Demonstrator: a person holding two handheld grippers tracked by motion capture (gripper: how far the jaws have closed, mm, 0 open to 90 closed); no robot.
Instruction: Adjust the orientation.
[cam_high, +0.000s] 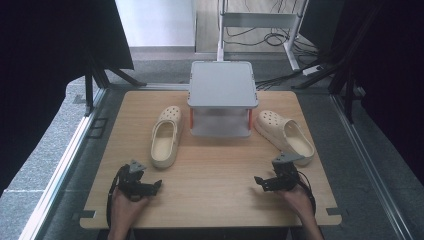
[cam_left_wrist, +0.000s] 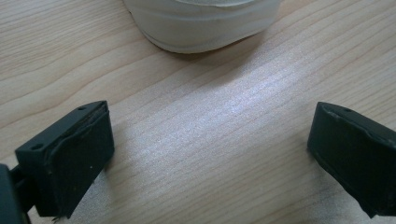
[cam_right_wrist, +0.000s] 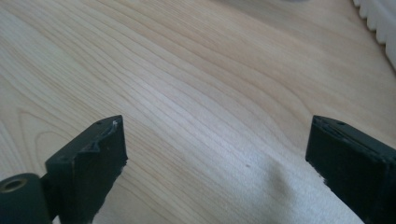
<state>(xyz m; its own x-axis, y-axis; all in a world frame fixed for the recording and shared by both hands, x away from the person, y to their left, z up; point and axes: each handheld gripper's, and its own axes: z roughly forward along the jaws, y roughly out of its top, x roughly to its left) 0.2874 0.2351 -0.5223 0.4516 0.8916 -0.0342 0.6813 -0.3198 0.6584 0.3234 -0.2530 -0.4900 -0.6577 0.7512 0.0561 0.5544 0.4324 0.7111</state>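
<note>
The left tool (cam_high: 156, 185) is resting spread wide, gripping nothing, with the left clog (cam_high: 166, 136) at its 12 o'clock. The right tool (cam_high: 258, 181) is sitting spread too, the right clog (cam_high: 285, 135) at 1 o'clock on the worktop (cam_high: 215, 170).

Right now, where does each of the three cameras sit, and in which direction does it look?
High view: above the person's side, looking forward and down on the table, two clogs and grey shelf; both hands hold grippers.
Left gripper view: on the left gripper, along open jaws at the left clog.
Right gripper view: on the right gripper, along open jaws at wood, right clog at the edge.
Shared: the wooden tabletop.
</note>
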